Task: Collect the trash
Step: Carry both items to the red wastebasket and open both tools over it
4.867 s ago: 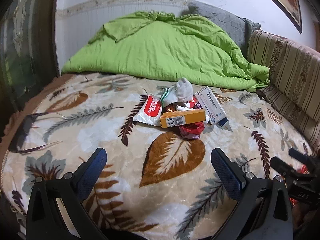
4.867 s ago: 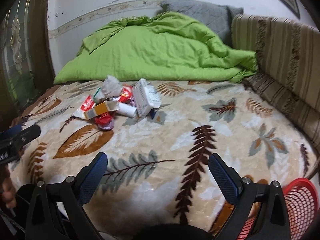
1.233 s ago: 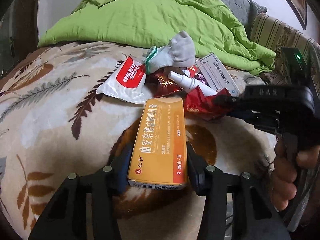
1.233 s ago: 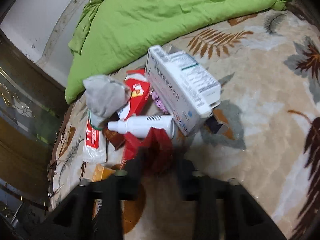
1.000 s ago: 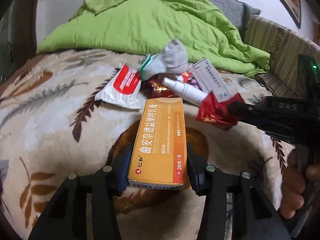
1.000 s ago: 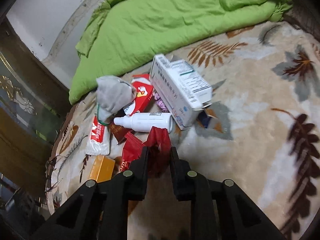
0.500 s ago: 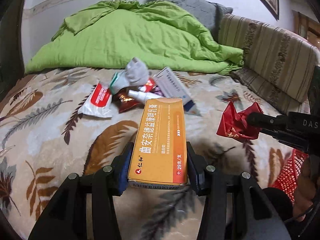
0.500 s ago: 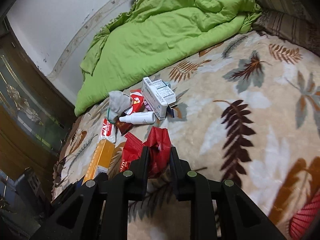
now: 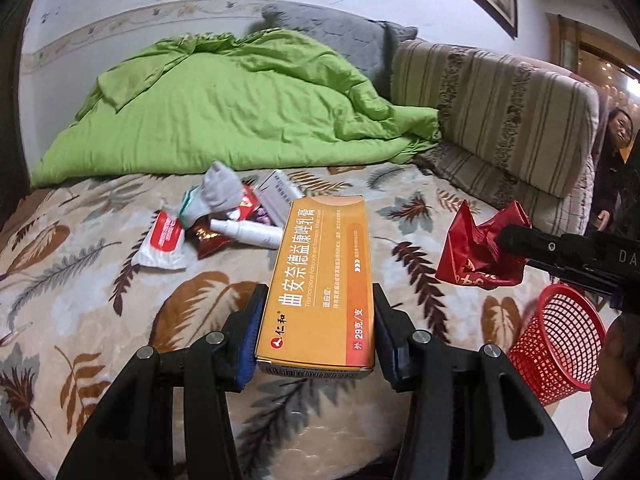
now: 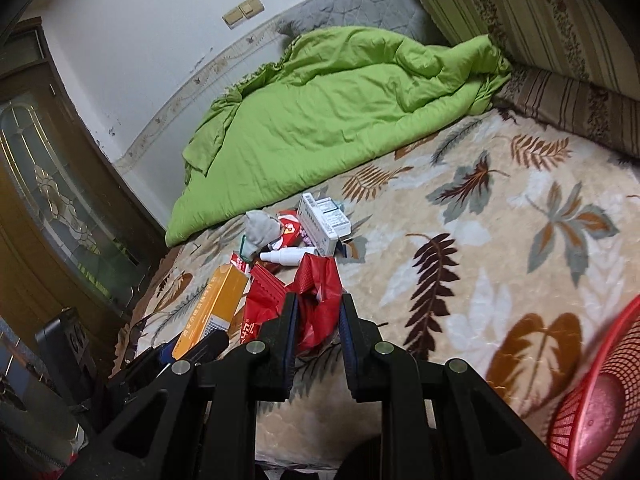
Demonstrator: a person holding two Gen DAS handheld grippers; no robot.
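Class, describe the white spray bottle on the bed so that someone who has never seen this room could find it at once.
Start at the green quilt heaped at the far end of the bed; just in front of it, on the leaf-patterned blanket, sits a small pile of litter. The spray bottle lies on its side at the pile's near edge, the only plain white cylinder among boxes, packets and a grey glove.

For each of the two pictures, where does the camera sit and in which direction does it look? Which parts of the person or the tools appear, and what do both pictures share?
Left wrist view: sits on the left gripper, looks across the bed toward the green duvet; its fingers clamp the orange box; the right gripper with the red wrapper and a hand show at right.
Right wrist view: sits on the right gripper, tilted, looks over the bed toward the duvet; its fingers pinch the red wrapper.
Shared: trash pile, orange box, red wrapper, red basket.
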